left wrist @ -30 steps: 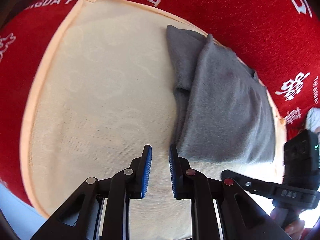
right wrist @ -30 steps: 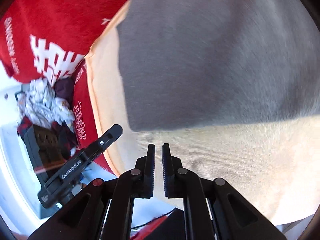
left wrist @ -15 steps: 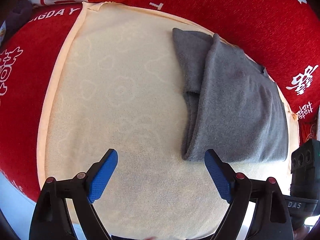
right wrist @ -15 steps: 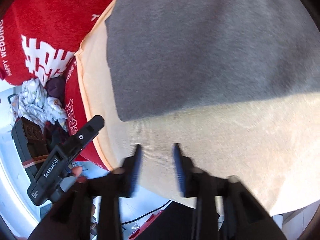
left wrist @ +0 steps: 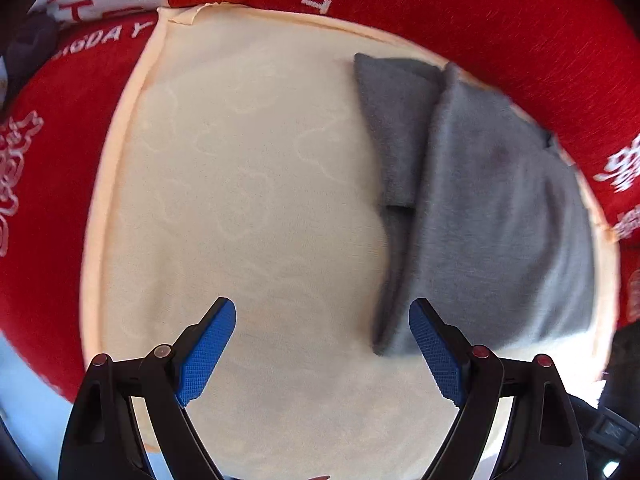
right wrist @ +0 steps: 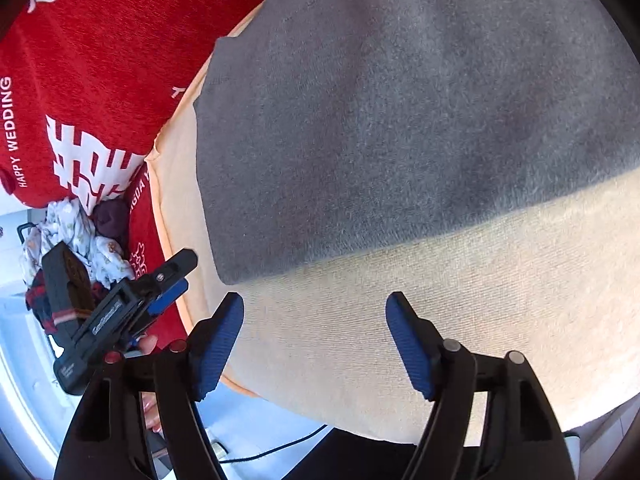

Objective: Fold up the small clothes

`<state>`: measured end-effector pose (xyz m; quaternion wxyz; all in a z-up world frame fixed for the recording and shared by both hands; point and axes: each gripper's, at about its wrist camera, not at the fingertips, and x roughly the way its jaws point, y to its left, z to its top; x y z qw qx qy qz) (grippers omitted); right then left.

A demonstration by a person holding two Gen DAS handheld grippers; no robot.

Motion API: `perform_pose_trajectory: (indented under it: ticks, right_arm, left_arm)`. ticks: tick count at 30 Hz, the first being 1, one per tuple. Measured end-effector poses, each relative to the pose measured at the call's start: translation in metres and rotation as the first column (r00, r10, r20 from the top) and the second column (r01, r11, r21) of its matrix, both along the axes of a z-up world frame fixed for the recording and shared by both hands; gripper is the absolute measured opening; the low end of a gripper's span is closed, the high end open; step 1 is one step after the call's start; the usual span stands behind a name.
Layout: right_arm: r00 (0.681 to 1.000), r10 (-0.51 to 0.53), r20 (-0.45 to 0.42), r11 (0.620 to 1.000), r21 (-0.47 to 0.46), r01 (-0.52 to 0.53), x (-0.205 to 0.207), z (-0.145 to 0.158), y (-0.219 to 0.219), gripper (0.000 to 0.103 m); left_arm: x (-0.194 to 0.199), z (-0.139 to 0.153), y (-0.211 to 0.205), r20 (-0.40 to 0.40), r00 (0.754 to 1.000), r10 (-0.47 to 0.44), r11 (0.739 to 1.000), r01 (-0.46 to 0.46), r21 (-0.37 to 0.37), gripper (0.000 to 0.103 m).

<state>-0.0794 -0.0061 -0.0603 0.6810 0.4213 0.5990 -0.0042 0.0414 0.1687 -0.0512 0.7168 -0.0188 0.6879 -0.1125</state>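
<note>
Grey folded garment [left wrist: 492, 216], one only

A red blanket [left wrist: 460, 4] printed with white characters and lettering covers the supporting surface. On it lies a cream towel [left wrist: 248, 184] with a peach-coloured hem and a faint embossed pattern. A folded grey garment [left wrist: 492, 216] lies flat on the towel's right part, near its far edge. In the right wrist view, a heap of small patterned clothes [right wrist: 76, 236] sits at the blanket's edge.
</note>
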Motion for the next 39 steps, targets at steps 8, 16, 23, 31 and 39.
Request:
perform_pose_trajectory:
  ticks: [8, 16, 23, 31, 39]
  right_arm:
    - [0.998, -0.055, 0.004, 0.997, 0.060, 0.054, 0.005, -0.006, 0.003, 0.079]
    - [0.996, -0.085, 0.013, 0.989, 0.122, 0.083, 0.007, -0.011, 0.005, 0.084]
    - [0.994, -0.107, 0.027, 0.986, 0.131, 0.102, 0.006, -0.016, 0.008, 0.086]
    - [0.990, -0.130, 0.046, 0.978, 0.168, 0.121, 0.005, -0.020, 0.010, 0.102]
    - [0.937, -0.332, 0.113, 0.909, 0.304, 0.285, 0.004, -0.035, -0.001, 0.102]
  left_arm:
    - [0.009, -0.005, -0.009, -0.012, 0.999, -0.031, 0.999, 0.032, 0.029, 0.102]
    - [0.017, -0.013, -0.009, -0.040, 0.999, -0.026, 0.999, 0.027, 0.027, 0.102]
    - [0.023, -0.016, -0.012, -0.021, 0.998, -0.053, 0.994, 0.055, 0.098, 0.102]
    - [0.037, -0.029, 0.000, -0.108, 0.994, -0.015, 1.000, 0.013, -0.018, 0.102]
    - [0.052, -0.021, 0.020, -0.095, 0.995, 0.026, 0.985, -0.042, -0.165, 0.102]
